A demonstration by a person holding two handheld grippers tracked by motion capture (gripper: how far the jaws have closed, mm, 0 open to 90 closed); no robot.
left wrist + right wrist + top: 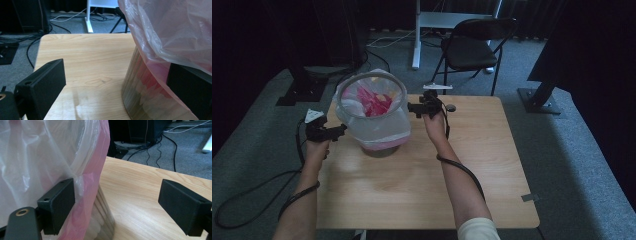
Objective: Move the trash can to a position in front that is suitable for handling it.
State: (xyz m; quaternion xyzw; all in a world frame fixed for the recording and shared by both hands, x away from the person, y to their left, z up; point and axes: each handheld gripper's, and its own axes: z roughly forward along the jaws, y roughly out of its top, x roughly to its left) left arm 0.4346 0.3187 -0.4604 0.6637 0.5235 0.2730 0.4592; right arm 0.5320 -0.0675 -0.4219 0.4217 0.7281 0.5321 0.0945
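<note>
My left gripper (343, 129) and right gripper (411, 107), jaws apart, flank bag-lined bin (373, 111) on table (422, 180); each touches bag film.

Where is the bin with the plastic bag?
In the high view the bin stands at the table's far left part, between the left gripper and the right gripper.

Thin glossy plastic bag (377, 112) lines a bin on a smooth wood-grain table (472, 165).
</note>
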